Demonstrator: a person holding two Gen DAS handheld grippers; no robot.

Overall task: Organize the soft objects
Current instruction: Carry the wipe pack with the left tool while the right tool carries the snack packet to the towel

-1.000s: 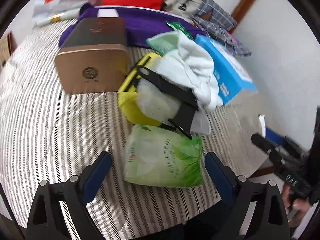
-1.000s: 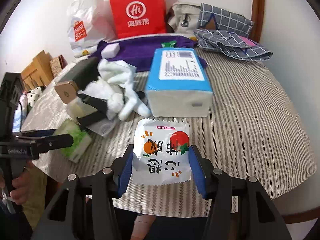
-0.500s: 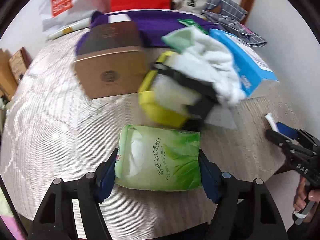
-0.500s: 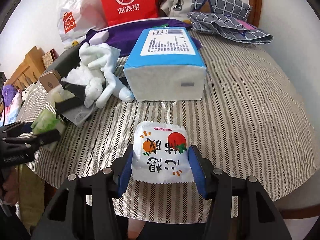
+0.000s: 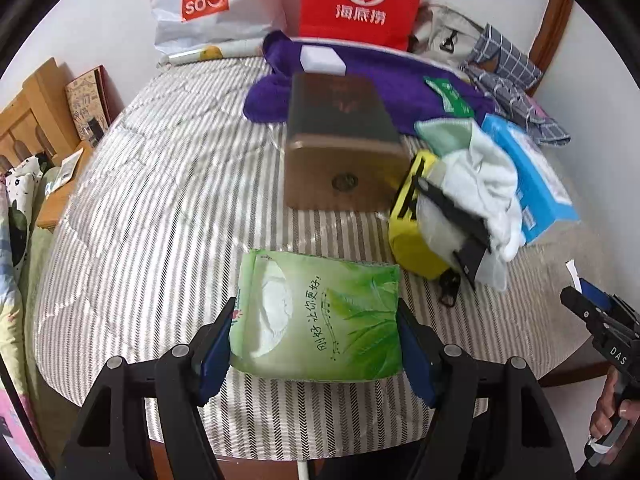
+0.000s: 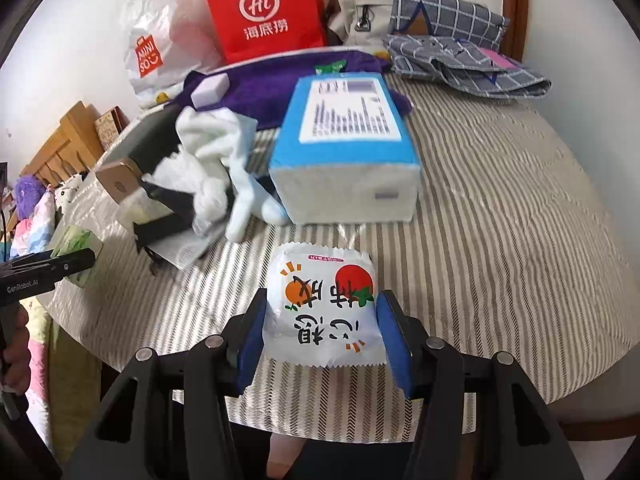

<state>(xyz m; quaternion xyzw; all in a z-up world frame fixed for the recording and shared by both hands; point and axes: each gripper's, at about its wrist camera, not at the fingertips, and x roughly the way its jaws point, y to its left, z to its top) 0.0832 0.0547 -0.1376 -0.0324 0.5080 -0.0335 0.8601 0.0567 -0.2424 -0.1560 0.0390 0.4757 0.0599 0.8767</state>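
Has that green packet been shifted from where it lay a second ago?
Yes. The green packet, now clamped in the left gripper, sits farther from the yellow pouch.

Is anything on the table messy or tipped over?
Yes. A white cloth is crumpled in a heap over the yellow bag, beside the blue tissue pack. The brown box lies on its side, partly on the purple towel. Nothing looks spilled or torn.
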